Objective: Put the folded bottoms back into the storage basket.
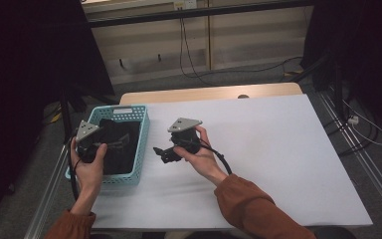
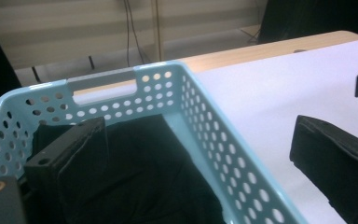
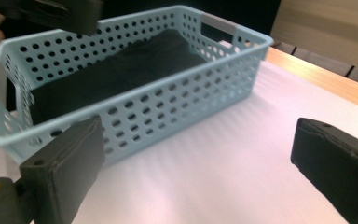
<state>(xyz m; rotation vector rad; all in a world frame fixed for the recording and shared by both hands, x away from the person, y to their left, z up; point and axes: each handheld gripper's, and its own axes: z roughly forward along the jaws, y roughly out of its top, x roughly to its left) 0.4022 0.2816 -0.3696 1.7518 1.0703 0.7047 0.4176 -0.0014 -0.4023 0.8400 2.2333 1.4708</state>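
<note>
Looking down on a white table (image 1: 278,149), a person holds a gripper in each hand beside a pale blue perforated basket (image 1: 142,119) that sits at the table's left edge. A dark folded cloth (image 1: 119,144) lies inside the basket and covers most of its floor.

The left gripper (image 1: 90,144) hangs over the basket's near left corner. In its own view its jaws stand wide apart and hold nothing; one jaw is over the cloth (image 2: 144,177), the other outside the basket's right wall (image 2: 223,154), so the gripper straddles that wall.

The right gripper (image 1: 171,149) hovers over bare table just right of the basket and points toward it. Its jaws are also wide open and empty, with the basket (image 3: 168,102) ahead of them and to their left.

The basket's long axis, and the cloth's (image 3: 116,70), runs away from the person. The left gripper is the nearer one: the cloth lies directly below it, so it probably need only shift left to clear the wall, then drop.
</note>
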